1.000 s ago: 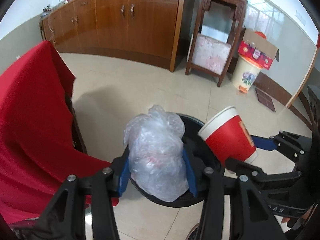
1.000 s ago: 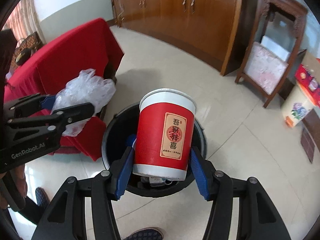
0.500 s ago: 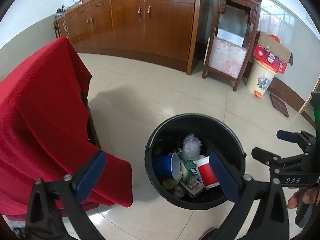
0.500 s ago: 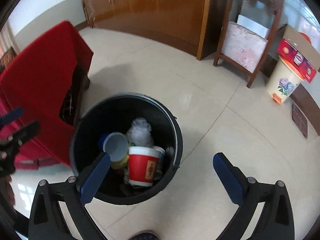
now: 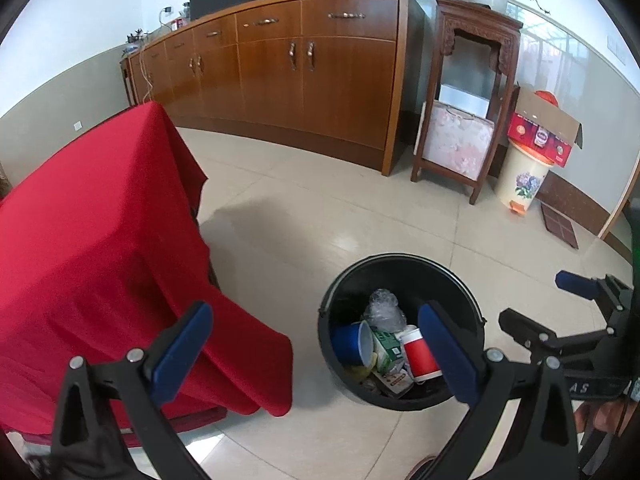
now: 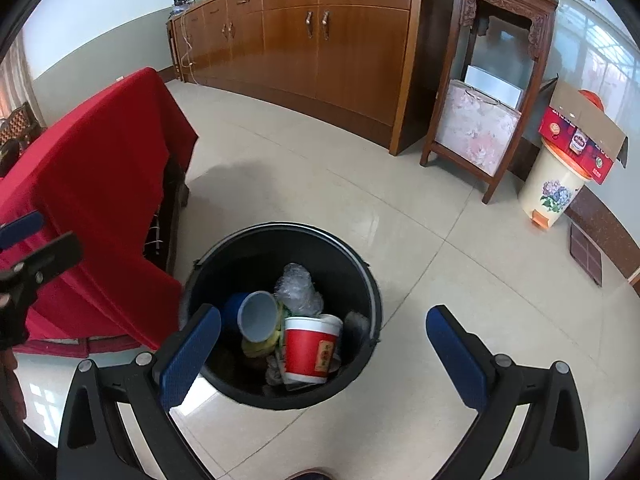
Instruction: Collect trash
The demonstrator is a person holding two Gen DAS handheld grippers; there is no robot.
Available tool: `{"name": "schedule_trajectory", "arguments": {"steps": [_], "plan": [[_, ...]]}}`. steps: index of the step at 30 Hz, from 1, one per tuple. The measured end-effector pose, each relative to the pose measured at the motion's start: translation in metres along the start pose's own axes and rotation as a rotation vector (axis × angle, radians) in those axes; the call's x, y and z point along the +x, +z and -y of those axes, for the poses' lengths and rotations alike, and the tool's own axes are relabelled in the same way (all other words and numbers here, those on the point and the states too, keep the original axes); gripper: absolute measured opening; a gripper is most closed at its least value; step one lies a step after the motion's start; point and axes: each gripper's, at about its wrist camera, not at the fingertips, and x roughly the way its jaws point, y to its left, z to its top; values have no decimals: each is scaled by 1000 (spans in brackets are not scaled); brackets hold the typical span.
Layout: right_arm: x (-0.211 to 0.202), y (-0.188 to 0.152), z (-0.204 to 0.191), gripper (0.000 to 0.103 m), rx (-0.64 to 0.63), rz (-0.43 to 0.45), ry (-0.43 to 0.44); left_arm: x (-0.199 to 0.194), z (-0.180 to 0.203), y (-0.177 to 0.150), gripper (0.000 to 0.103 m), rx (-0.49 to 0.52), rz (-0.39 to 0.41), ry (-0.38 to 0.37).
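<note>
Ahead and beyond both grippers: long wooden sideboard [image 6: 328, 40] along the far wall. Left of the left gripper [image 5: 316, 344]: counter draped in red cloth [image 5: 92, 248]. Directly below and ahead of the right gripper [image 6: 324, 344]: black trash bucket [image 6: 352, 264] on the floor, holding a red paper cup [image 6: 308, 348], crumpled plastic bag [image 6: 298, 286], blue cup [image 6: 254, 316] and a carton [image 5: 386, 346]. Both grippers spread wide apart, nothing between the jaws.
</note>
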Motion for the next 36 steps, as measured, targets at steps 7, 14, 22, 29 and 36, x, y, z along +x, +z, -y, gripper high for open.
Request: {"name": "schedule_trajectory", "arguments": {"steps": [7, 14, 22, 29, 36], "plan": [[-38, 4, -32, 103, 17, 52, 15, -33, -22, 3, 103, 0, 43, 35], [-96, -1, -67, 103, 62, 93, -6, -87, -45, -3, 103, -3, 100, 106], [-165, -13, -115, 103, 18, 160, 10, -143, -66, -16, 103, -48, 128, 155], [-231, -26, -129, 103, -5, 220, 3, -199, -70, -23, 103, -79, 187, 129], [-303, -42, -133, 103, -30, 337, -46, -262, -62, -24, 103, -8, 293, 138]]}}
